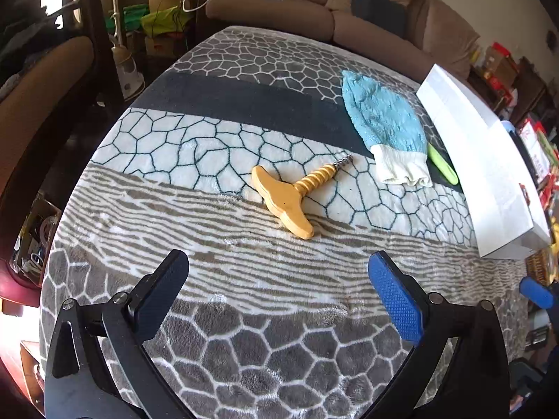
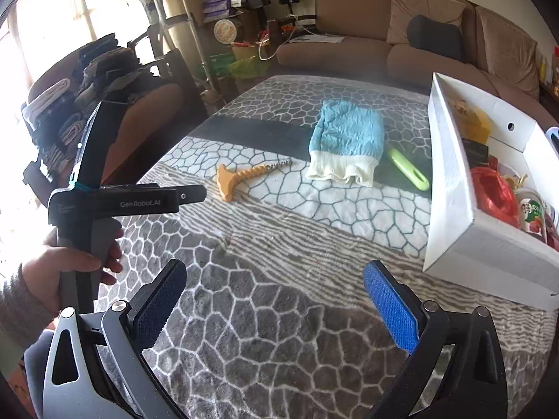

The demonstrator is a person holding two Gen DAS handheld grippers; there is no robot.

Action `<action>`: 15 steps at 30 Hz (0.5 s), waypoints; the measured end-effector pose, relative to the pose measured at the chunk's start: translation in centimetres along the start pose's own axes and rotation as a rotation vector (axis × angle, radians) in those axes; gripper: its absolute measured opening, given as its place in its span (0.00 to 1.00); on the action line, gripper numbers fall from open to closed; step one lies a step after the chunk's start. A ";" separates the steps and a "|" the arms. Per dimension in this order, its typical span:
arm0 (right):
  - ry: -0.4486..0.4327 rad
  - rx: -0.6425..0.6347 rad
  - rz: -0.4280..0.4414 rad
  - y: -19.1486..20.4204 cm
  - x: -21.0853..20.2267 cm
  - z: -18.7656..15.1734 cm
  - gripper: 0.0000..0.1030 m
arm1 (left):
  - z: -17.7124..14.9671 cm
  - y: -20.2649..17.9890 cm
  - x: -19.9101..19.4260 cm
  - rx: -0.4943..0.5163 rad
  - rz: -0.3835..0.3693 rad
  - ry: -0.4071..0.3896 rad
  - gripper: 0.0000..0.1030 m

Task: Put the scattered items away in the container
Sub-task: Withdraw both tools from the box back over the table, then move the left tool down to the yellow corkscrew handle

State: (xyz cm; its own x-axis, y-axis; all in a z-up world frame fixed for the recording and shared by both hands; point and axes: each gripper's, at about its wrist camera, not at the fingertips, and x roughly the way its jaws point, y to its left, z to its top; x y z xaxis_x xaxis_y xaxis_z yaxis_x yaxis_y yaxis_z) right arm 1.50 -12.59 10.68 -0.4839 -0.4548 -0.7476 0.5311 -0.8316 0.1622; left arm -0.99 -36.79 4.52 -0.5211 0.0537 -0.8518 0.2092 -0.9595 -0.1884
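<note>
The corkscrew (image 1: 284, 197) lies on the blanket (image 1: 244, 279), left of the white box (image 2: 450, 216). The blue mitt (image 2: 346, 141) and green peeler (image 2: 407, 169) lie nearer the box. My left gripper (image 1: 277, 296) and right gripper (image 2: 274, 305) have jaws wide, holding nothing.

- One wooden corkscrew (image 1: 286, 198) is lying on the blanket.
- One blue mitt (image 1: 384, 122) is lying there too.
- One green tool (image 1: 443, 164) is resting beside the mitt.
- One white box (image 2: 450, 181) is sitting at the blanket's edge.
- Two grippers are hovering, each with two fingers spread apart: left gripper (image 1: 279, 300) and right gripper (image 2: 276, 303).
</note>
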 end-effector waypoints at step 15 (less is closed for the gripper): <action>0.058 0.066 0.125 -2.0 4.3 -2.2 1.00 | 2.6 -2.2 6.4 0.373 -0.026 -0.051 1.00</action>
State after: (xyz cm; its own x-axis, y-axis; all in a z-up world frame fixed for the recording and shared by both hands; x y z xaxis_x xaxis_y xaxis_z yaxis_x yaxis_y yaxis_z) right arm -0.13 -12.16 5.69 -0.3751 -0.5385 -0.7545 0.5369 -0.7898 0.2968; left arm -6.89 -35.03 0.77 -0.5649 0.0749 -0.8218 -0.1159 -0.9932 -0.0108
